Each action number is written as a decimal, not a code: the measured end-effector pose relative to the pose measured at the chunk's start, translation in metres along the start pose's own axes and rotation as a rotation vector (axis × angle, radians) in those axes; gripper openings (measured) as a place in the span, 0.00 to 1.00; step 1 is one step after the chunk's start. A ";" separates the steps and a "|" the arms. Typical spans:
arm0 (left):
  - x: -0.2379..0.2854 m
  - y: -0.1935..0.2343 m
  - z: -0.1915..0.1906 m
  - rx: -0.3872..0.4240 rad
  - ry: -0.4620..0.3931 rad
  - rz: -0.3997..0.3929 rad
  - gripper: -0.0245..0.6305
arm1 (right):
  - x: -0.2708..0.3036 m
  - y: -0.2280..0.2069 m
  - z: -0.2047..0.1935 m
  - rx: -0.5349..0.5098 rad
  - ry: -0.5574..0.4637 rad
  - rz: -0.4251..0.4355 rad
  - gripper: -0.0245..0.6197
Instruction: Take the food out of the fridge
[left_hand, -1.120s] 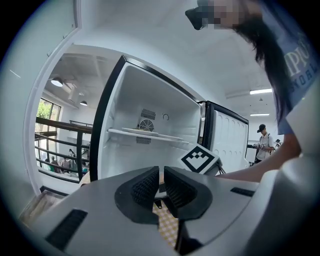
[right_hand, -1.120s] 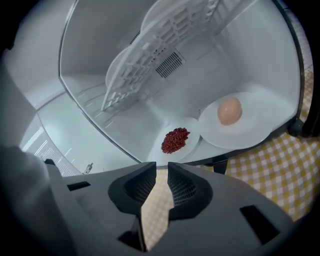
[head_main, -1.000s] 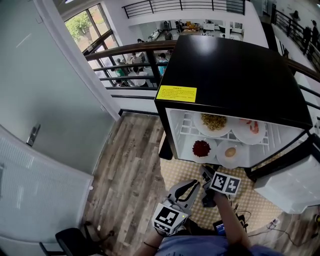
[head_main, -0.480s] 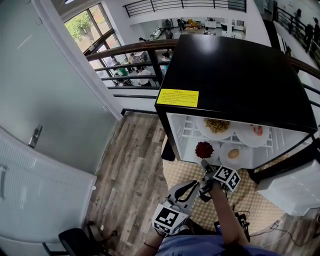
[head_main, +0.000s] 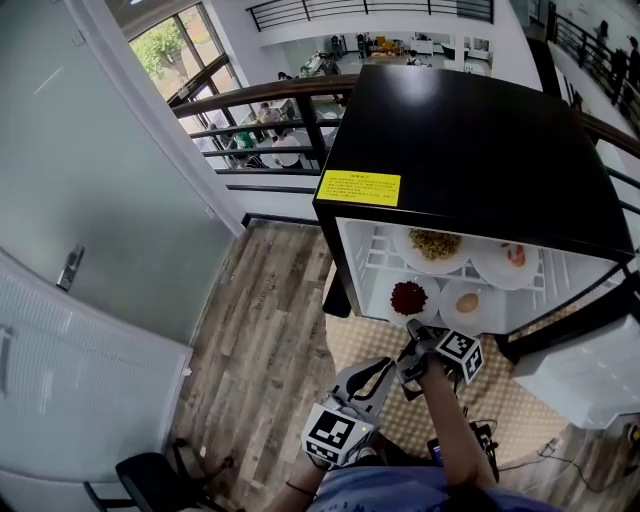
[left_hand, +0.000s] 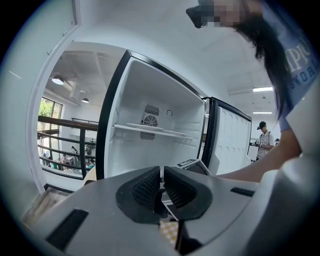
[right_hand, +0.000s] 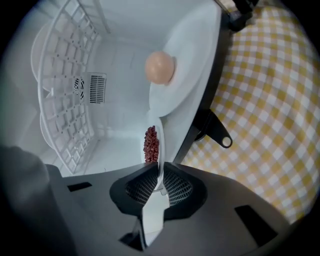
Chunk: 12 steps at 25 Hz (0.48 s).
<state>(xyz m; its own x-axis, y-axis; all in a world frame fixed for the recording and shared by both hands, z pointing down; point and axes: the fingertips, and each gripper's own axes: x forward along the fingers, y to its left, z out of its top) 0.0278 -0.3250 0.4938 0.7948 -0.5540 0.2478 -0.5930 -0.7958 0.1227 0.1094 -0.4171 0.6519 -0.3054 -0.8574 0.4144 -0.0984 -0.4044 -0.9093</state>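
The small black-topped fridge stands open, with several white plates of food inside. On its lower level lies a plate of dark red food, beside a plate with a round beige bun. My right gripper is rolled on its side, and its jaws have just been closing on that red-food plate's near rim. The pads now pinch the rim, with the red food just beyond. My left gripper hangs back below the fridge, shut with nothing in it.
The wire shelf above carries a plate of yellowish food and one with pink pieces. The white fridge door hangs open at the right. A yellow checked mat lies under the fridge. Railing and wood floor are on the left.
My right gripper has moved up to the fridge's lower level, rolled over, and closed on the red-food plate's rim. The left gripper has stayed put.
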 end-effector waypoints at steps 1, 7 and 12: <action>-0.001 0.000 0.000 0.000 0.000 0.001 0.09 | -0.002 -0.001 -0.001 0.009 0.004 0.003 0.11; -0.009 0.002 -0.003 -0.007 -0.002 0.015 0.09 | -0.014 -0.007 -0.009 -0.003 0.028 0.027 0.11; -0.013 0.001 -0.001 0.001 -0.002 0.019 0.09 | -0.007 -0.004 -0.012 -0.012 0.038 0.057 0.13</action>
<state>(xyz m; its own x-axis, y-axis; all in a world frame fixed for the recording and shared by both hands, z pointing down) 0.0162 -0.3185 0.4920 0.7834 -0.5699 0.2480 -0.6083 -0.7850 0.1172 0.1009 -0.4059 0.6521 -0.3462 -0.8663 0.3602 -0.0913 -0.3510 -0.9319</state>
